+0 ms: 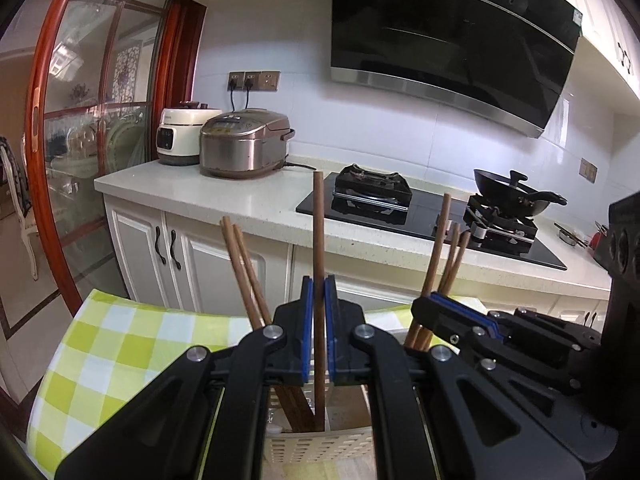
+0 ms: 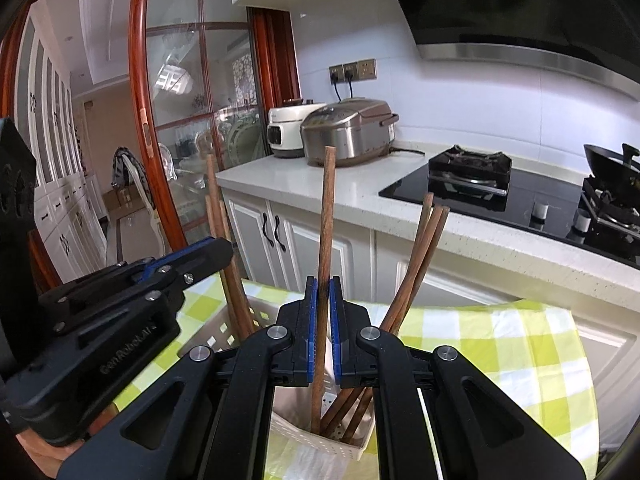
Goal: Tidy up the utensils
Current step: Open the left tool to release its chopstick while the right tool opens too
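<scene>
Blue-padded black left gripper (image 1: 319, 320) pinches one upright brown wooden chopstick (image 1: 318, 248) mid-shaft, lower tip inside cream perforated plastic utensil holder (image 1: 320, 446). Right gripper (image 2: 323, 320) likewise clamps second upright brown wooden chopstick (image 2: 325, 220), tip down in same holder's other compartment among leaning chopsticks. Holder stands on green-white checked tablecloth (image 1: 120, 344), near its far edge. Sticks likely light, stiff, smooth; mid-shaft pinch suits, though thin rod may pivot or slip between pads.
</scene>
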A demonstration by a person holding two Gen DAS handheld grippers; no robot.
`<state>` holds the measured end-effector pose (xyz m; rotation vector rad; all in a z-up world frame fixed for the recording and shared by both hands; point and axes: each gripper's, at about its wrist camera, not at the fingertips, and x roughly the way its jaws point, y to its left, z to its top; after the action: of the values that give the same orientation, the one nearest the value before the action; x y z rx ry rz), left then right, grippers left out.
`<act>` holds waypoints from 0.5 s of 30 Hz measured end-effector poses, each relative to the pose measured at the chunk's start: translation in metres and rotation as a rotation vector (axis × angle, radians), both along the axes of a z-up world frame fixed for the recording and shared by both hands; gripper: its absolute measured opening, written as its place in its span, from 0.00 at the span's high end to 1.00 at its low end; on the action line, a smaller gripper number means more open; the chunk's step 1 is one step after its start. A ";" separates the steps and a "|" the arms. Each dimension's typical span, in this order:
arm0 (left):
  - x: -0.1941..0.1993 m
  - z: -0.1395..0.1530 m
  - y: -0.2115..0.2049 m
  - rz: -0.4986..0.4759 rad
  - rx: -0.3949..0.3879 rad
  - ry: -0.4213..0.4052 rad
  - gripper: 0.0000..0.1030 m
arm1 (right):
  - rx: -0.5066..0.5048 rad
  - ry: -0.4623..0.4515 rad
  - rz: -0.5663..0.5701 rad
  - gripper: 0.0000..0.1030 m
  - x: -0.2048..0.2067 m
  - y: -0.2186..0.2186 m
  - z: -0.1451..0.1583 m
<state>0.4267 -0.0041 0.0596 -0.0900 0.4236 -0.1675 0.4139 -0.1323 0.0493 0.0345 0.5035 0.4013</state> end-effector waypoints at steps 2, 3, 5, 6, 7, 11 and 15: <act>0.002 -0.001 0.004 0.009 -0.003 0.005 0.94 | 0.006 0.010 0.000 0.93 0.003 -0.001 -0.002; 0.002 -0.001 0.004 0.014 -0.003 0.005 0.94 | 0.011 0.014 -0.003 0.93 0.003 -0.002 -0.003; 0.002 -0.001 0.008 0.023 -0.008 0.004 0.94 | 0.020 0.026 -0.008 0.91 0.007 -0.004 -0.004; 0.001 -0.001 0.010 0.027 -0.010 0.004 0.94 | 0.019 0.027 -0.013 0.91 0.007 -0.005 -0.004; 0.000 0.000 0.011 0.029 -0.010 0.003 0.94 | 0.019 0.026 -0.016 0.91 0.007 -0.006 -0.004; -0.003 0.002 0.014 0.038 -0.006 0.000 0.93 | 0.013 0.021 -0.024 0.90 0.004 -0.006 -0.001; -0.011 0.010 0.019 0.061 -0.019 -0.017 0.70 | 0.010 0.012 -0.034 0.90 -0.001 -0.008 0.004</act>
<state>0.4159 0.0150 0.0696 -0.1196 0.4020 -0.1119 0.4133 -0.1400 0.0538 0.0553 0.5119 0.3708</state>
